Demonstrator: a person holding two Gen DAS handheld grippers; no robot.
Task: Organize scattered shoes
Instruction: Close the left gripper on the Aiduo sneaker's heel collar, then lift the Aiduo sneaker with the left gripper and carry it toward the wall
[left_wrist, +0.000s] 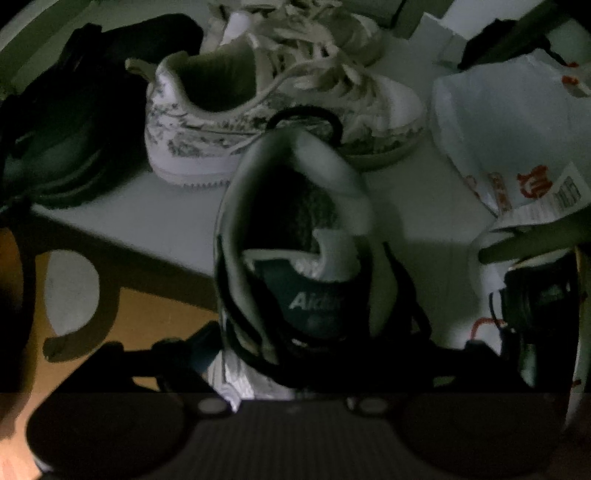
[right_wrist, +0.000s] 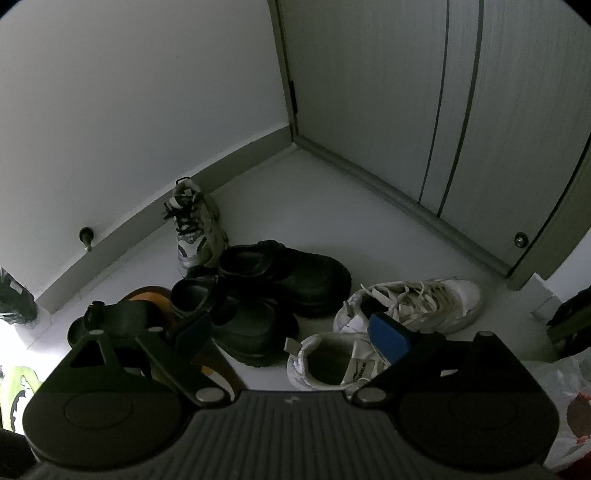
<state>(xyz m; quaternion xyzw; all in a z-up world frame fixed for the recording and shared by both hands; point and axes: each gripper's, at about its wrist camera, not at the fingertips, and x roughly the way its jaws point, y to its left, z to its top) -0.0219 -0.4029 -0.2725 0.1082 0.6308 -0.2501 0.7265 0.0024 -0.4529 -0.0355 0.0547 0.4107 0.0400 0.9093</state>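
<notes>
Left wrist view: the left tool (left_wrist: 314, 325) points steeply down at a grey and white lace-up sneaker with black laces and a dark tongue label (left_wrist: 295, 258), seen from above with its opening toward the camera. The sneaker sits between the tool's dark fingers; the picture is too dark to tell whether the pads press on it. Beyond its heel loop stands a white low-top sneaker with a grey floral print and pale laces (left_wrist: 280, 107), on its sole on the pale floor (left_wrist: 140, 214), with a second pale laced sneaker (left_wrist: 295, 26) behind it. A black chunky shoe (left_wrist: 74, 110) lies to the left, a white plastic bag with red print (left_wrist: 517, 140) to the right, and an orange-brown sandal footbed (left_wrist: 155, 321) at lower left.

Right wrist view: the right tool (right_wrist: 291, 332) hangs over the shoe pile with its jaws wide apart and nothing between them; one blue pad (right_wrist: 388, 332) shows on the right finger. Below it lies a pair of white sneakers with pale laces (right_wrist: 406, 306). To the left stand two black chunky clogs (right_wrist: 277, 280), touching each other, beside the sandal with a dark strap (right_wrist: 140, 314). Farther back, a silver-grey sneaker with black laces (right_wrist: 195, 225) rests near the grey skirting board (right_wrist: 147, 210), in the corner by a grey cabinet door (right_wrist: 443, 110).
</notes>
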